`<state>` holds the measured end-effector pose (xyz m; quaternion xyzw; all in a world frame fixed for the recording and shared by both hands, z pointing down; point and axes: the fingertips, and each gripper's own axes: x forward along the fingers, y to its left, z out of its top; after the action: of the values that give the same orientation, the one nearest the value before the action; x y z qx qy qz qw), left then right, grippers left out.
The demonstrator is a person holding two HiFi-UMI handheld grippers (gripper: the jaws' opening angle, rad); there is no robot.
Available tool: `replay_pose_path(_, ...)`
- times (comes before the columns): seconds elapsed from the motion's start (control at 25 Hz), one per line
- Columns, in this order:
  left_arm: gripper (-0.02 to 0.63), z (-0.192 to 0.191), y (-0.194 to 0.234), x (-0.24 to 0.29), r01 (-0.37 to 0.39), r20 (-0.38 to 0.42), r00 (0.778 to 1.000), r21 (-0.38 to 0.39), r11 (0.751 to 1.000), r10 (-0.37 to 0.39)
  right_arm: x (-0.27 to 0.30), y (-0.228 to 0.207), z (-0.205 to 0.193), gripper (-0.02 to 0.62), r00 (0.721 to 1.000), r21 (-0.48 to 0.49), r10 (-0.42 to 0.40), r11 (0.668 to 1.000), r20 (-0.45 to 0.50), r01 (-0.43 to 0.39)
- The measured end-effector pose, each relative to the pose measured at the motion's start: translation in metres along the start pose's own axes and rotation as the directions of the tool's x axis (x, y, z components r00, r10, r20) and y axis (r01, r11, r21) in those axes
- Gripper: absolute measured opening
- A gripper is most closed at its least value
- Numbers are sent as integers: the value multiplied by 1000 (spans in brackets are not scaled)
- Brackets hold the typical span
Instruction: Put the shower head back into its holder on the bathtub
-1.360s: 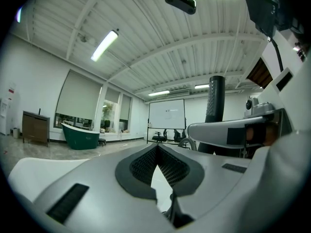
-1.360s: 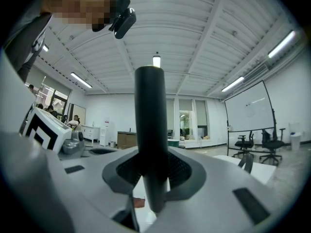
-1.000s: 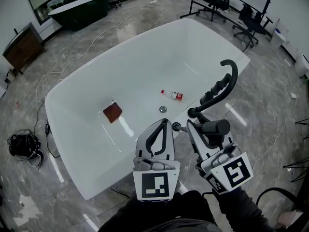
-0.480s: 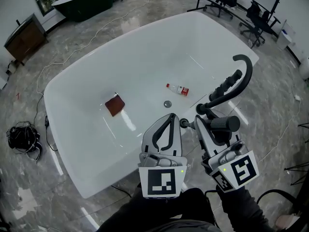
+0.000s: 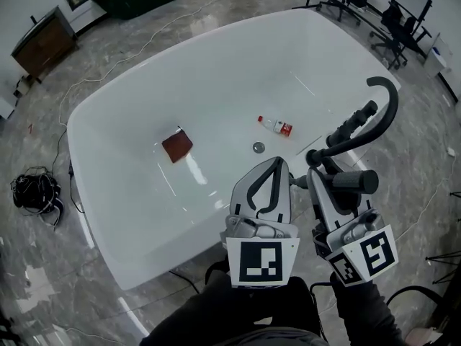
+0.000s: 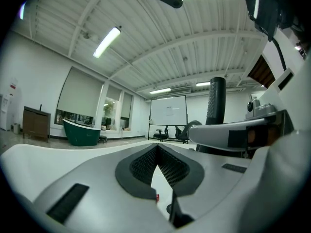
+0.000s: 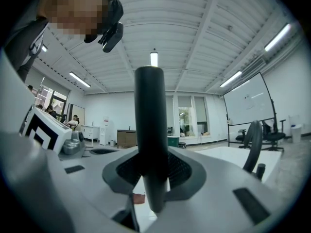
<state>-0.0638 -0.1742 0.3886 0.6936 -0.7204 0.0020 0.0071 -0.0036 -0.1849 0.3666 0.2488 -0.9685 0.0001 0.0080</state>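
A black shower head (image 5: 351, 182), a short dark cylinder, lies crosswise in my right gripper (image 5: 315, 173), which is shut on it just inside the tub's near right rim. In the right gripper view the same shower head (image 7: 151, 130) stands as a dark bar clamped between the jaws of the right gripper (image 7: 151, 174). The black faucet fitting (image 5: 360, 132) with its curved spout rises from the white bathtub (image 5: 115, 193) rim right behind it. My left gripper (image 5: 272, 163) hovers beside the right one, shut and empty, and the left gripper (image 6: 156, 147) shows its tips meeting.
Inside the tub lie a brown square pad (image 5: 177, 145), a small bottle with a red label (image 5: 276, 125) and the drain (image 5: 258, 147). A cable bundle (image 5: 34, 193) sits on the marble floor at left. Office chairs (image 5: 389, 20) stand beyond the tub.
The head camera has tilted, so the tub sits higher in the picture. Both grippers have drifted slightly right and forward, still side by side. The right one still holds the shower head.
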Motion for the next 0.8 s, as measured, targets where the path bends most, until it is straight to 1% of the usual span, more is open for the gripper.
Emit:
replay_pose_path(0.32,3,-10,3,4,-11,11,1000,-15,1000,12,5,0,-15,114,1000,1,10,1000,-9,-10)
replay_pose_path(0.8,3,-31,9,13,-10,-6,1000,-29,1000,10,14,-5,-38,114,1000,13,4,1000,-29,-3)
